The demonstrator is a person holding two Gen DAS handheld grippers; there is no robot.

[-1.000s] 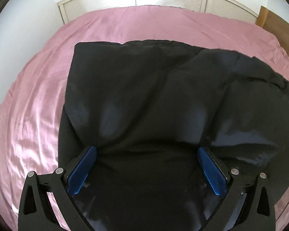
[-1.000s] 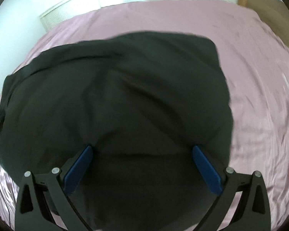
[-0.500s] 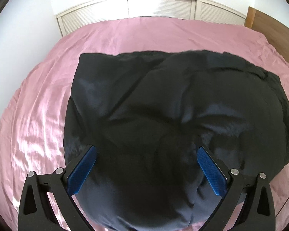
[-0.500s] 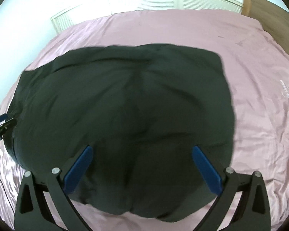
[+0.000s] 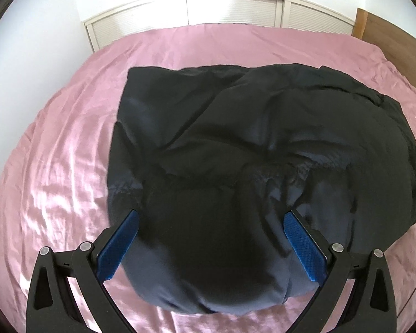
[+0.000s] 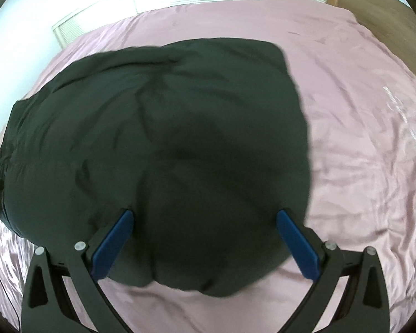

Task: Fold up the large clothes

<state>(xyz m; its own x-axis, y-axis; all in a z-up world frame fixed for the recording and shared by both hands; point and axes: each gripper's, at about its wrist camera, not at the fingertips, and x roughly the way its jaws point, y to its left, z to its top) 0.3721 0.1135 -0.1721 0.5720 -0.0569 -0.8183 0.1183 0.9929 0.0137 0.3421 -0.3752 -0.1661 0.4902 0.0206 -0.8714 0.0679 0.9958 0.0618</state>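
Black garment [image 5: 263, 152] bunched, puffy, mid-bed on pink sheet [image 5: 55, 166]. Left gripper [image 5: 210, 217] jaws spread wide, released, above near hem. Right gripper [image 6: 205, 215] likewise, gripping nothing.

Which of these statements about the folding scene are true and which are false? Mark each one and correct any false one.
1. The black garment lies on a pink bedsheet. True.
2. The left gripper is clamped shut on cloth. False: its jaws stand wide open.
3. The right gripper is open. True.
4. The garment hangs from a hanger. False: it rests in a puffy heap on the bed.
5. White louvred doors stand beyond the bed. True.
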